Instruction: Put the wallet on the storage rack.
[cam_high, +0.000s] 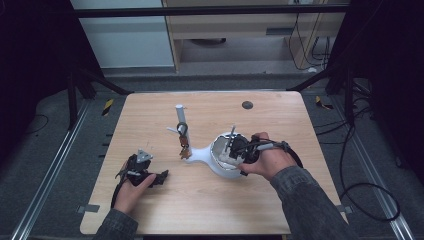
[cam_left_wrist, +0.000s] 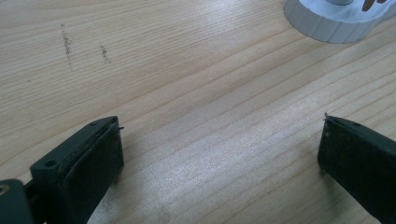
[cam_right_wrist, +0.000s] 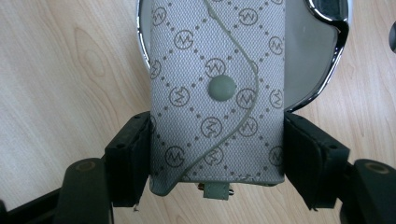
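A grey monogram key case (cam_right_wrist: 217, 93) with a round snap button sits between the pads of my right gripper (cam_right_wrist: 217, 154), which is shut on its two sides. The case hangs over a chrome-rimmed dish (cam_right_wrist: 334, 70). In the high view the right gripper (cam_high: 235, 147) is over the white dish (cam_high: 222, 171) at the table's middle right. My left gripper (cam_high: 161, 177) rests low on the table at the front left, its jaws open and empty. In the left gripper view the left gripper (cam_left_wrist: 219, 154) shows bare wood between its pads.
A white post (cam_high: 180, 117) stands left of the dish, with a bunch of keys (cam_high: 183, 146) hanging on it. A white ribbed base (cam_left_wrist: 327, 21) lies ahead of the left gripper. A small dark disc (cam_high: 247, 105) sits near the table's far edge.
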